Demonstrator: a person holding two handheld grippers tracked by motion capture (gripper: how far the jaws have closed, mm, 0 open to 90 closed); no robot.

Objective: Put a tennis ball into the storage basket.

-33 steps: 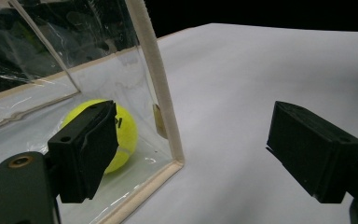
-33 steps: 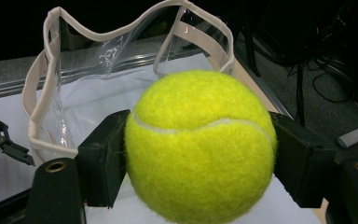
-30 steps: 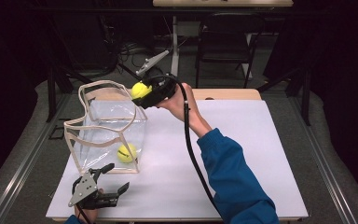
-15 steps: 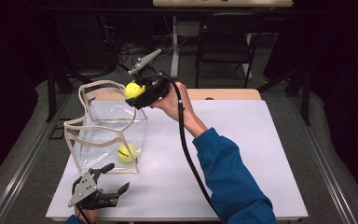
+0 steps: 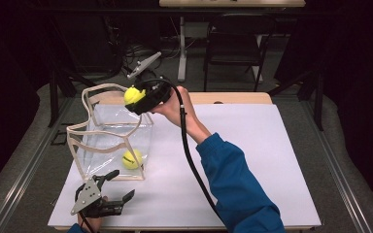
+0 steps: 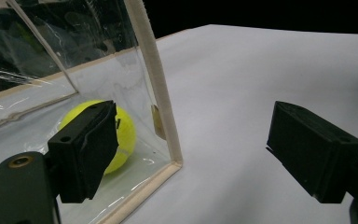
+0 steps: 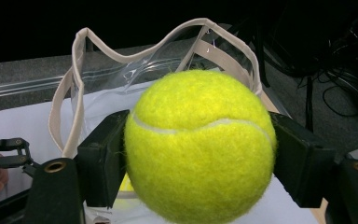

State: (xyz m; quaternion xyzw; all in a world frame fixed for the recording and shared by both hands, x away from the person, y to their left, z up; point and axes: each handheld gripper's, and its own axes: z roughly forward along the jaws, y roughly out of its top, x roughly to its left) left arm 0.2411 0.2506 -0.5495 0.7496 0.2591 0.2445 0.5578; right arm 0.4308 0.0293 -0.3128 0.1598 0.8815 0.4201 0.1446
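A clear plastic bag with beige trim point(image 5: 110, 141) stands open on the white table point(image 5: 252, 160) at the left. One yellow tennis ball point(image 5: 132, 158) point(image 6: 121, 135) lies inside it near the front corner. My right gripper point(image 5: 138, 98) hangs over the bag's back rim, shut on a second tennis ball point(image 5: 134, 95) point(image 7: 200, 144). The bag's trim point(image 7: 70, 93) shows beyond that ball. My left gripper point(image 5: 114, 187) point(image 6: 205, 154) rests open on the table in front of the bag, one jaw beside the bag's corner post point(image 6: 156, 84).
A chair point(image 5: 233, 48) and a table leg point(image 5: 181, 43) stand beyond the far edge, with cables on the floor. The right gripper's black cable point(image 5: 189, 150) trails across the table along the blue sleeve point(image 5: 238, 189). The table's right half is bare white.
My right gripper has carried the held ball leftward, from beside the bag's back right corner to over its back rim. The left gripper has stayed put.
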